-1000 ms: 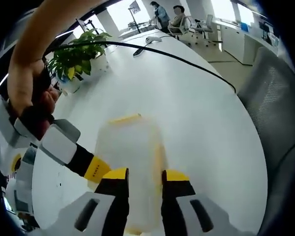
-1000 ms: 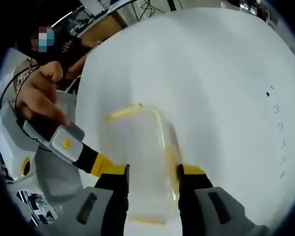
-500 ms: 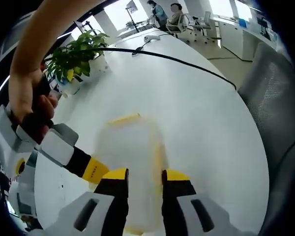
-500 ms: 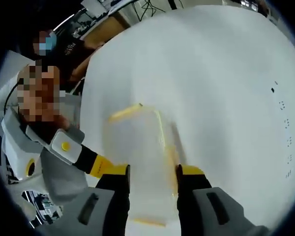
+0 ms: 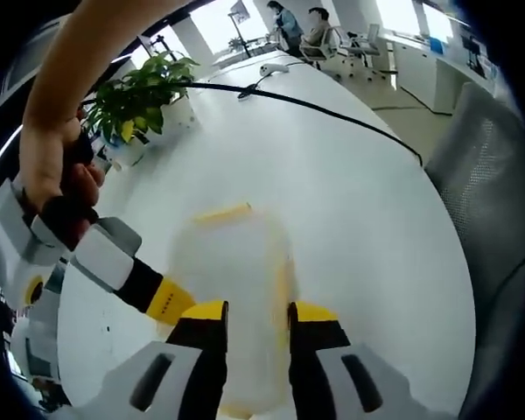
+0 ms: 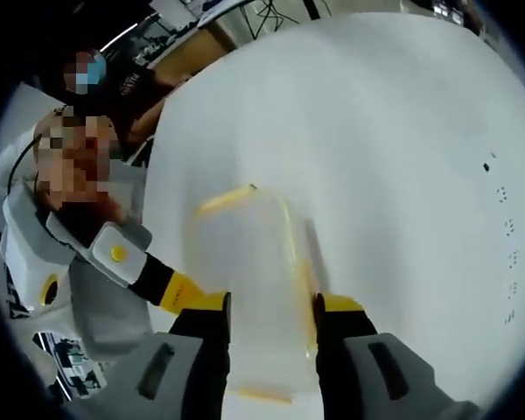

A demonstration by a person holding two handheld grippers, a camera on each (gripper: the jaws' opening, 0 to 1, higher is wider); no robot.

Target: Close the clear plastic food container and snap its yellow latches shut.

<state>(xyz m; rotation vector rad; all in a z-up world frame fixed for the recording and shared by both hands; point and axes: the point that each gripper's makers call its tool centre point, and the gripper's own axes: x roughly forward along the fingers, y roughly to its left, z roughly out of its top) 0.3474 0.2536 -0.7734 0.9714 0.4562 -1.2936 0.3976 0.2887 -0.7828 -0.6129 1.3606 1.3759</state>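
The clear plastic food container (image 5: pixel 236 306) sits on the white worktop (image 5: pixel 350 201), with its lid on and a yellow latch (image 5: pixel 223 212) along its far short edge. In the left gripper view the left gripper (image 5: pixel 255 317) has its two yellow-tipped jaws on the near end of the container, one on each side, so it grips the container between jaws that stand only a little apart. The other gripper comes in from the left of this view, with its yellow and black jaw against the container's left side, and a hand (image 5: pixel 57 171) holds it.

In the right gripper view the same container (image 6: pixel 249 280) lies between the jaws of the right gripper (image 6: pixel 271 306), which stand wider, one on each long side and touching it; a yellow latch (image 6: pixel 308 284) runs along the container's right long side, just by the right jaw. Another yellow latch (image 6: pixel 226 201) shows at the far end. The left gripper enters this view from the left with its jaw tip beside the container.

Farther off in the left gripper view, a potted green plant (image 5: pixel 140 92) stands on the worktop, a black cable (image 5: pixel 332 114) crosses the worktop behind the container, and a grey mesh chair (image 5: pixel 494 184) is at the right edge. Two persons (image 5: pixel 302 26) are far in the background.
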